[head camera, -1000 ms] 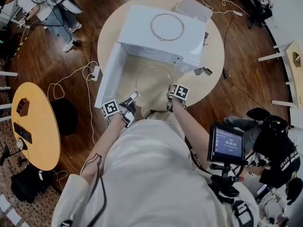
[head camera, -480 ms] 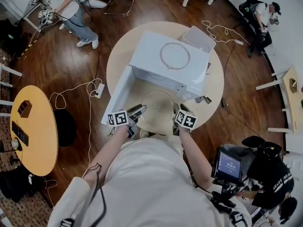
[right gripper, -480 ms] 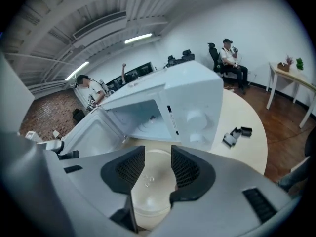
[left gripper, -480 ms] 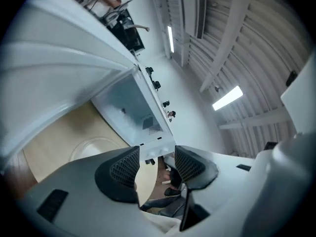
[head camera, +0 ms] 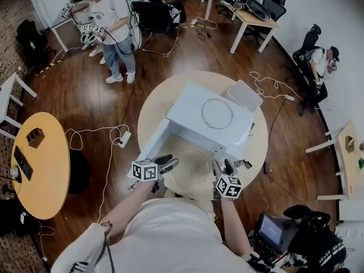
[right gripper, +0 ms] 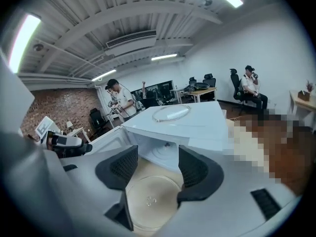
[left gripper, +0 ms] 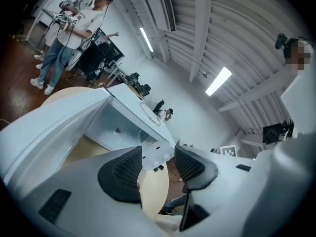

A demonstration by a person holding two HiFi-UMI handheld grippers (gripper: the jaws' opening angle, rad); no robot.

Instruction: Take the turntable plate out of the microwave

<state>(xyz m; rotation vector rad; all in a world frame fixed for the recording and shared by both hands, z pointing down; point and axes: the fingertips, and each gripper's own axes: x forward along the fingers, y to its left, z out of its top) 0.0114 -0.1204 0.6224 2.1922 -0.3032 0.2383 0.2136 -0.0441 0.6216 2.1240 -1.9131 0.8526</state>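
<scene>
A second ago both my tongs were down at the near edge of the plate [head camera: 192, 165], one on each side. Now they have come up and hang clear above it, and the room shows wider around the table [head camera: 152, 104]. The plate has not shifted: it lies where it lay, outside the microwave [head camera: 210, 118], flat on the table just before the open cavity, with the door [head camera: 151, 145] swung out on the left.

My right tongs [head camera: 223, 167] have just been opening; their jaws stand wide apart, and the right gripper view shows the plate [right gripper: 150, 201] well below them, touched by neither pad. My left tongs [head camera: 168, 163] are also spread and hold nothing; between their pads [left gripper: 127, 169] I see only the microwave and table beyond.

The plate is round, clear glass, the pale tabletop showing through it, with a raised rim and small moulded marks at its centre. A thin ring [head camera: 216, 114] lies on top of the microwave.
</scene>
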